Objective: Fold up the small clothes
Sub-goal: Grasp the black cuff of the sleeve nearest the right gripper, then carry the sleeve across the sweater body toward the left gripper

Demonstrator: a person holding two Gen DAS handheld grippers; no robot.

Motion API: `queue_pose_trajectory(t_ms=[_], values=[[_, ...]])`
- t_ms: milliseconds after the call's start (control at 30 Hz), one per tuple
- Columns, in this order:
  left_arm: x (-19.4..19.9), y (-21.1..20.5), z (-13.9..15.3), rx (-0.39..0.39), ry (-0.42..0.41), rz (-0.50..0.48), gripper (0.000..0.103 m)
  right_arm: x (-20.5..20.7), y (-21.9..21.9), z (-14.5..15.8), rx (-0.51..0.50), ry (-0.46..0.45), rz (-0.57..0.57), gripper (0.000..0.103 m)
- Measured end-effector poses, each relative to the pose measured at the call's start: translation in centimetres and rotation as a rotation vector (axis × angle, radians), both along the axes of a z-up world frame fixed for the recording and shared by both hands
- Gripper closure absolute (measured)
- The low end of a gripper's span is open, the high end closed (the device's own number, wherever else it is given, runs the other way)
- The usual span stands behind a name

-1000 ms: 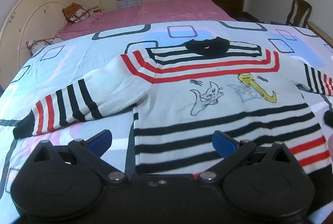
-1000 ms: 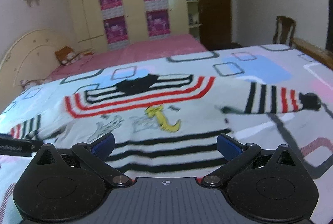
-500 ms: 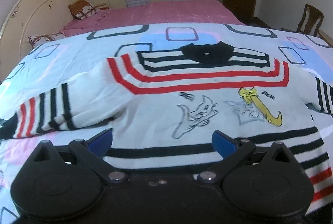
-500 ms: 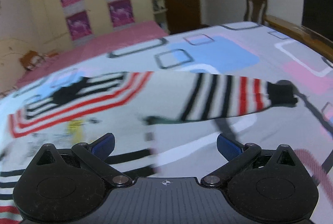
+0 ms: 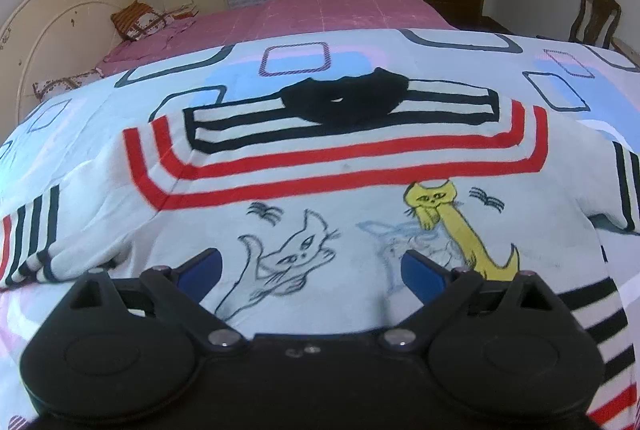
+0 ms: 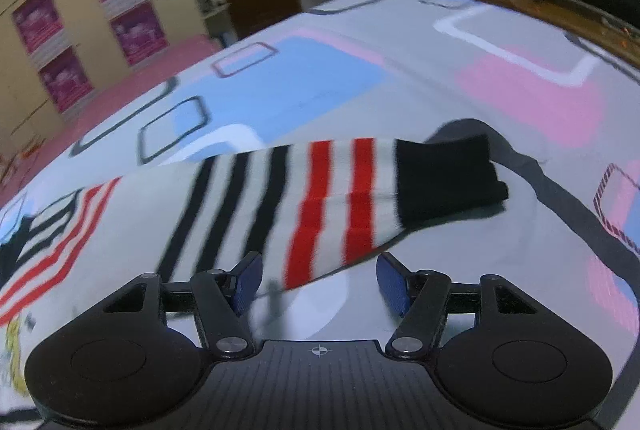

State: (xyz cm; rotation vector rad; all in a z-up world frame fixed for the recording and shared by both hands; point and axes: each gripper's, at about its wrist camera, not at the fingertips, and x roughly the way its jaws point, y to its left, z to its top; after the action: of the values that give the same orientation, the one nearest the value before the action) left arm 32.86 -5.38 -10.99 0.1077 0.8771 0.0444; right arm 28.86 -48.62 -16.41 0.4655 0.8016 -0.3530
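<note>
Both tools advanced: left tool (image 5: 310, 270) spread over sweater (image 5: 340, 198) chest, right tool (image 6: 318, 282) spread at its sleeve (image 6: 320, 198).

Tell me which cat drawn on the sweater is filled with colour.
The yellow cat, on the right under the red stripes of the sweater. It is solid yellow; the white cat left of it is only a dark outline.
</note>
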Motion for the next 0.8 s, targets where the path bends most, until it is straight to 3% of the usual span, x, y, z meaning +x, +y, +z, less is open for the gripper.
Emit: queue_pose_trajectory(t_ms=[100,167,267,333,467,633,800], values=[[0.7,-0.4,-0.2,0.005,-0.001,-0.007,0.013,0.5,-1.6,-0.7,0.015,-0.003,-0.044,0.039],[1.2,-0.5,-0.5,0.004,0.014,-0.009,0.019,0.9,-2.7,-1.0,0.031,-0.018,-0.073,0.045],[1.9,-0.3,-1.0,-0.018,0.042,-0.01,0.029,1.6,-3.9,-1.4,0.065,-0.05,-0.109,0.06],[2.3,-0.1,-1.3,-0.033,0.056,-0.003,0.03,2.1,-4.1,-1.6,0.048,-0.051,-0.12,0.08],[2.5,0.1,-1.3,-0.03,0.056,0.003,0.03,1.8,-3.4,-0.4,-0.002,-0.105,-0.102,0.091],[2.5,1.2,-0.7,-0.065,0.034,0.002,0.033,2.3,0.1,3.3,-0.062,-0.221,0.026,0.094],[2.3,3.3,0.1,-0.094,0.016,0.029,0.033,3.7,8.0,7.4,-0.084,-0.329,0.25,0.094]])
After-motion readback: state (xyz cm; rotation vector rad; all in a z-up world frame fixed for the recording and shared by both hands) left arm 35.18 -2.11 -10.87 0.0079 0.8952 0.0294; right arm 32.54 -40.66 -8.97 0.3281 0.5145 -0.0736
